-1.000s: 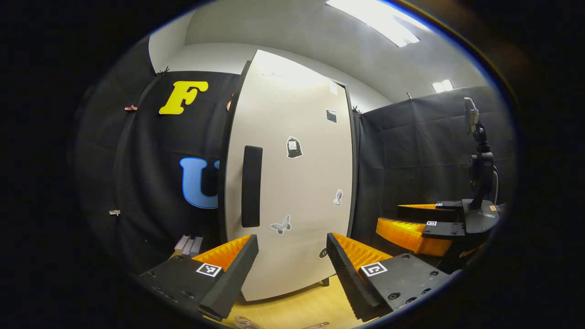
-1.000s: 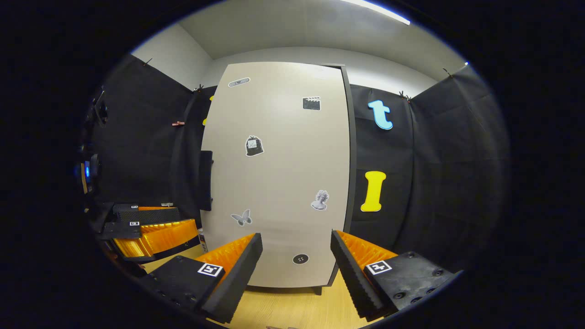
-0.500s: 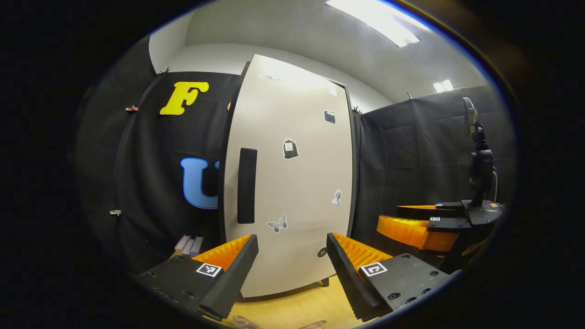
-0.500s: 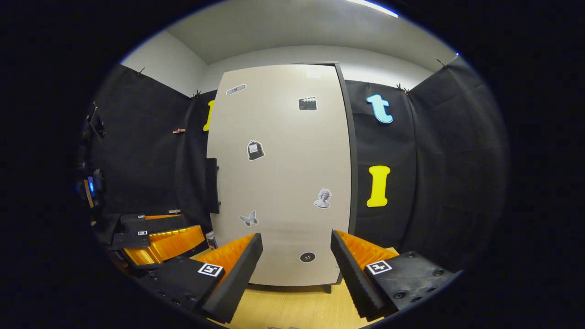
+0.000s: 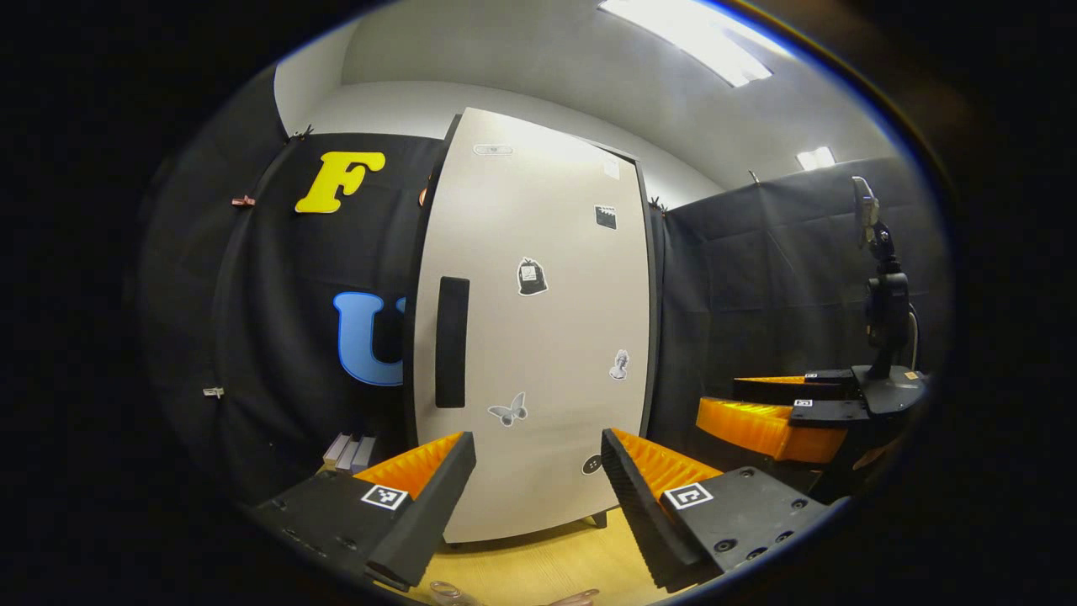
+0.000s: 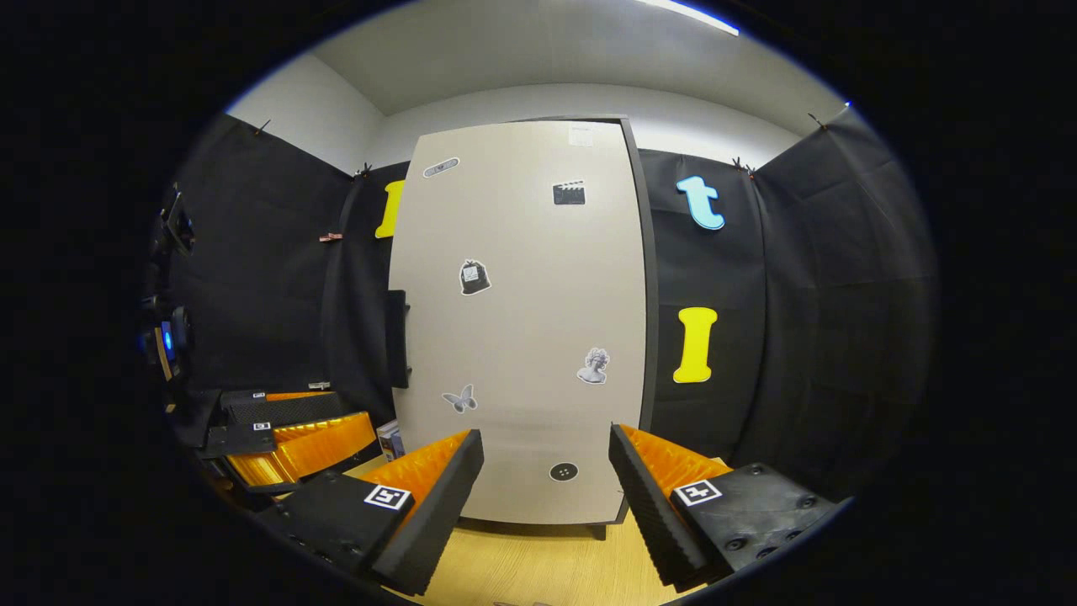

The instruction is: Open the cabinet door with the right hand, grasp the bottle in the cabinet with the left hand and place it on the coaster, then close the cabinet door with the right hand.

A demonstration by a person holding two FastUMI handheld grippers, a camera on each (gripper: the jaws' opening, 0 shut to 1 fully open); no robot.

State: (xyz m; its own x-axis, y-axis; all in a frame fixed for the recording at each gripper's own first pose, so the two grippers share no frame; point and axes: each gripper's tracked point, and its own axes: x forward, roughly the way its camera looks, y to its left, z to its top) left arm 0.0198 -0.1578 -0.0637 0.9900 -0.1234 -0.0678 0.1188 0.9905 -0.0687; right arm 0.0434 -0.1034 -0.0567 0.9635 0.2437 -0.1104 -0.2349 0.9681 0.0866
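A tall beige cabinet door (image 5: pixel 538 337) with small stickers stands closed on the wooden table; its dark vertical handle (image 5: pixel 452 342) runs along its left edge. The same cabinet door (image 6: pixel 530 320) faces the right gripper view, its handle (image 6: pixel 397 338) seen edge-on at the left. My left gripper (image 5: pixel 537 471) is open, a short way in front of the door's lower part. My right gripper (image 6: pixel 545 471) is open too, facing the door's bottom. The right gripper (image 5: pixel 774 417) shows at the right of the left gripper view, the left gripper (image 6: pixel 286 429) at the left of the right gripper view. The bottle is hidden.
A camera stand (image 5: pixel 883 320) rises at the right of the left gripper view. Small flat boxes (image 5: pixel 349 452) lie by the cabinet's left foot. A round object (image 5: pixel 446 592) sits on the wooden table (image 5: pixel 538 564) at the bottom edge.
Both grippers have drawn back slightly from the cabinet, so the door looks a little smaller. The door stays closed and both grippers stay open.
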